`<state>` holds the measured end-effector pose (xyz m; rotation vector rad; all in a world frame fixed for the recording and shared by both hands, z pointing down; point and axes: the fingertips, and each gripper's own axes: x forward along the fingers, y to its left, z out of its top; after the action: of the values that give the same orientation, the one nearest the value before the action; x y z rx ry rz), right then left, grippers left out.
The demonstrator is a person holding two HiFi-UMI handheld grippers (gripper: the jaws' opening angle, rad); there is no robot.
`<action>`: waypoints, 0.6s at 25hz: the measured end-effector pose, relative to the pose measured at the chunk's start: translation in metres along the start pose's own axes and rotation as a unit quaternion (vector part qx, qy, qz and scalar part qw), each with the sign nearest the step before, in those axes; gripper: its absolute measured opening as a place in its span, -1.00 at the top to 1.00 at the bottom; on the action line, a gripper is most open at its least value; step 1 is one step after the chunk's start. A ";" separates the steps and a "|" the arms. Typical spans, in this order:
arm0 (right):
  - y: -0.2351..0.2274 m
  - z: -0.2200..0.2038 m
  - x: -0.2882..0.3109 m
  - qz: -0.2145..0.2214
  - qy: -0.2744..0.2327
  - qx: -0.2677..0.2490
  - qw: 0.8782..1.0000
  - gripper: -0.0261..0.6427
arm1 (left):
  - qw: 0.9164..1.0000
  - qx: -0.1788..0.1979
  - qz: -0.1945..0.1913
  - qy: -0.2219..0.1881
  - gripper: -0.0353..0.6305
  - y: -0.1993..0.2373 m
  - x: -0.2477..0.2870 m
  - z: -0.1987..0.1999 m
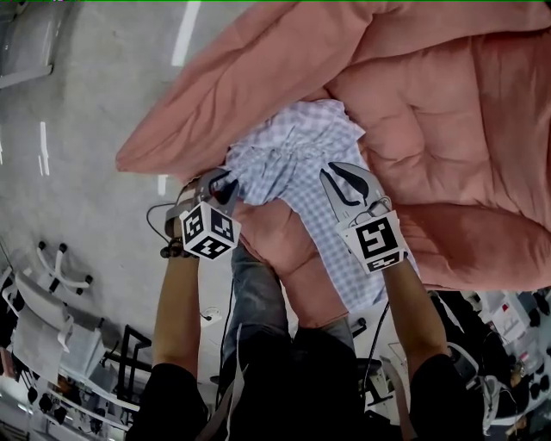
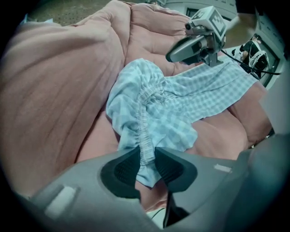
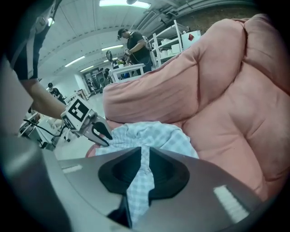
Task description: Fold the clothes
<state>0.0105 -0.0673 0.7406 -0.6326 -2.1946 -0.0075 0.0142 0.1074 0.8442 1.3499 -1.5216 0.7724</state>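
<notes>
Checked garment [image 1: 291,153]: blue-and-white, bunched on pink cushion [image 1: 448,121], stretched between the two tongs.
Left tongs [image 2: 146,156]: nearly closed, pinching the gathered elastic band.
Right tongs [image 3: 145,156]: nearly closed, clamping the opposite cloth edge.

Big pink padded sofa [image 1: 448,129] with deep seams, grey floor [image 1: 95,103] at its left, white stripe [image 1: 186,33] on that floor, far behind a standing person [image 3: 136,43] beside white shelves [image 3: 170,41], long ceiling lamps [image 3: 124,3] above them.
</notes>
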 end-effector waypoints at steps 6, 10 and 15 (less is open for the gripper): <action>0.005 -0.019 0.017 -0.004 0.036 -0.031 0.999 0.74 | 0.996 -0.057 -0.024 -0.060 0.62 0.004 -0.023 0.006; 0.008 -0.046 0.022 -0.019 0.088 -0.060 0.994 0.74 | 0.992 -0.083 -0.012 -0.091 0.64 0.014 -0.047 0.013; 0.000 -0.067 0.039 -0.061 0.129 -0.077 0.987 0.73 | 0.990 -0.087 -0.001 -0.109 0.65 0.023 -0.069 0.014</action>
<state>0.0386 -0.0645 0.8133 -0.5489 -1.9889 -0.3093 -0.0137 0.1261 0.7787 1.3384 -1.7152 0.4899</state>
